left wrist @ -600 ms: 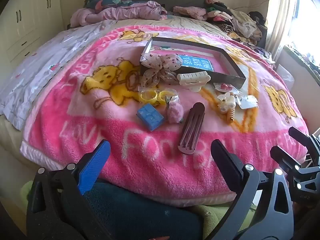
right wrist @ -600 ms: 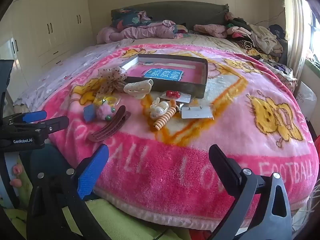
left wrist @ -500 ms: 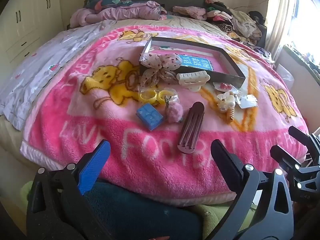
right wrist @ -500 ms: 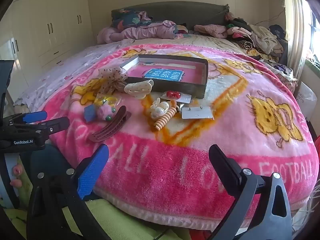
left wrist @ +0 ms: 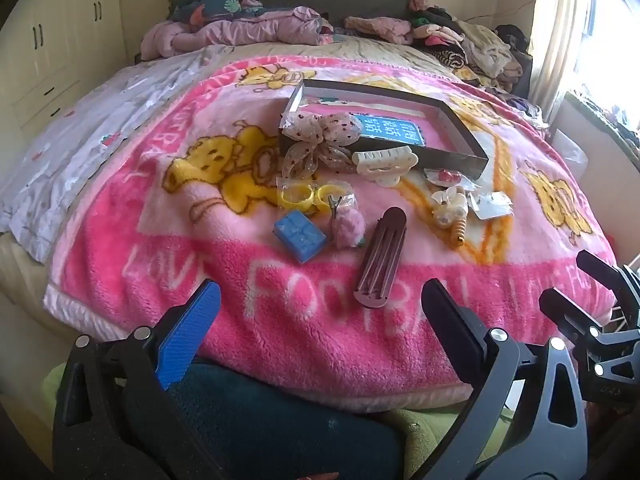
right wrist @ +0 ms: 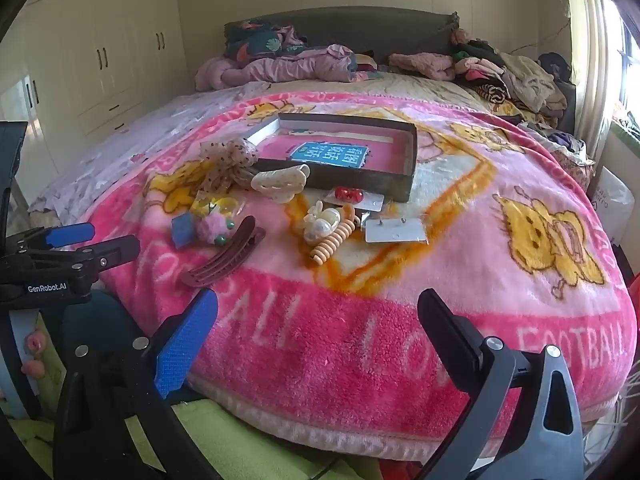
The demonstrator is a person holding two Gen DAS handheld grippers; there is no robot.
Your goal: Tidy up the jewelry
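Observation:
Hair accessories and jewelry lie on a pink blanket (left wrist: 304, 320) in front of a shallow dark box (left wrist: 464, 140) with a pink floor. Among them are a dotted bow (left wrist: 324, 136), a cream claw clip (left wrist: 386, 162), yellow bangles (left wrist: 298, 196), a blue block (left wrist: 300, 236), a pink pompom clip (left wrist: 348, 226), a brown hair clip (left wrist: 382, 258), an orange spiral tie (right wrist: 334, 242) and an earring card (right wrist: 396, 230). My left gripper (left wrist: 320, 304) is open and empty at the bed's front edge. My right gripper (right wrist: 320, 312) is open and empty, further right.
Piles of clothes (left wrist: 460, 44) lie along the headboard. A white wardrobe (right wrist: 104, 64) stands at left, a window with a curtain (left wrist: 560, 20) at right. A grey sheet (left wrist: 80, 148) covers the bed's left side. The box also shows in the right wrist view (right wrist: 360, 180).
Both views have shifted very slightly; the items and both open grippers stay where they were.

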